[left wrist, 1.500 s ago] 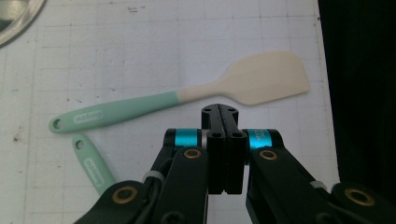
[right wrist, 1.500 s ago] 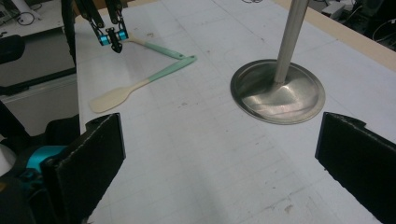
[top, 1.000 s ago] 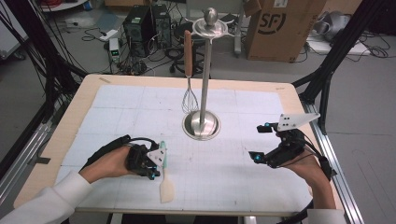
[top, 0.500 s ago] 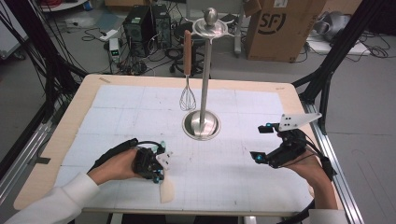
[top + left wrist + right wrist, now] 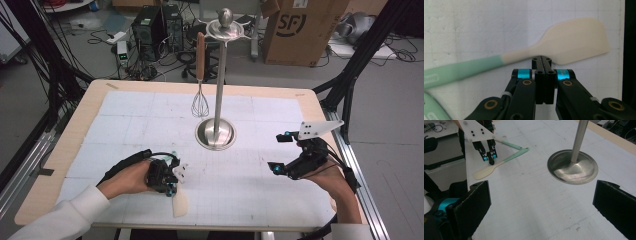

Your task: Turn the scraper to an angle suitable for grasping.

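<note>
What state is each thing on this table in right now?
Spatula: lying flat on the table, cream blade, mint handle, not lifted.
Second mint handle: flat beside it.
Left tool: jaws shut, tips at the spatula's neck.
Right tool: jaws wide open, nothing between them.
Whisk: hanging from the stand.
Stand: upright.

Bare desk between both grippers, steel stand (whisk hanging) ahead of the right gripper, spatula under the left gripper
</note>
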`<action>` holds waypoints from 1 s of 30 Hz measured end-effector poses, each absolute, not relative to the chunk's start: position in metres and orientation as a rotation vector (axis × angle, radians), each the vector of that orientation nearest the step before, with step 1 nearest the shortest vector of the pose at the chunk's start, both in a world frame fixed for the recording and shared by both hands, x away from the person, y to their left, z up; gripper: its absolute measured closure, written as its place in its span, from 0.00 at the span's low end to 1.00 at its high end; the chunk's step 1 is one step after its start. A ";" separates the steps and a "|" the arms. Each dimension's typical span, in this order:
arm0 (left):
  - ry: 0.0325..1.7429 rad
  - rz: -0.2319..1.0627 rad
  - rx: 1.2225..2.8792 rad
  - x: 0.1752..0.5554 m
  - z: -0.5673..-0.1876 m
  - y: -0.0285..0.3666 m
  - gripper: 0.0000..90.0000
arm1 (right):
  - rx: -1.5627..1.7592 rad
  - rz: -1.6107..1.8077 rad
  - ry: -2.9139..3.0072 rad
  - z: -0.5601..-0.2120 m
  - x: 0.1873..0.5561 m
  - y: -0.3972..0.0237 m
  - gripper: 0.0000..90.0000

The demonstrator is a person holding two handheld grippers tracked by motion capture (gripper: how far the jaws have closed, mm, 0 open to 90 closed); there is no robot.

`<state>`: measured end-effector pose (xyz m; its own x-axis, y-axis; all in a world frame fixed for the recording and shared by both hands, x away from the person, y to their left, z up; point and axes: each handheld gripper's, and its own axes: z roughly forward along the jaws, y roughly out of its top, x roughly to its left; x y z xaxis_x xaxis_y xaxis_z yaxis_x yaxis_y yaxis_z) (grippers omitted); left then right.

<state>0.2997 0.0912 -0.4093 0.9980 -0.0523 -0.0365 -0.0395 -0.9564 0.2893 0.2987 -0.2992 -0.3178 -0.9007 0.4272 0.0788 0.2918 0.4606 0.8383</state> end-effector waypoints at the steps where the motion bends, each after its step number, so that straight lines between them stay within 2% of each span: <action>1: -0.067 -0.061 2.849 0.300 -0.409 0.089 1.00 | 0.633 1.427 2.562 -0.318 0.299 -0.299 0.00; 13: -0.050 -0.057 2.809 0.304 -0.406 0.062 1.00 | 0.630 1.426 2.568 -0.318 0.299 -0.299 0.00; 25: -0.020 -0.056 2.708 0.305 -0.384 0.082 1.00 | 0.622 1.441 2.561 -0.316 0.297 -0.299 0.00; 30: -0.027 -0.053 2.739 0.303 -0.386 0.087 1.00 | 0.611 1.430 2.559 -0.312 0.297 -0.297 0.00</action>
<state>0.3032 0.0875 -0.3856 0.9991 -0.0268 -0.0332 -0.0117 -0.9201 0.3915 0.2969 -0.2966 -0.3125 -0.9062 0.4172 0.0685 0.2771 0.4636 0.8416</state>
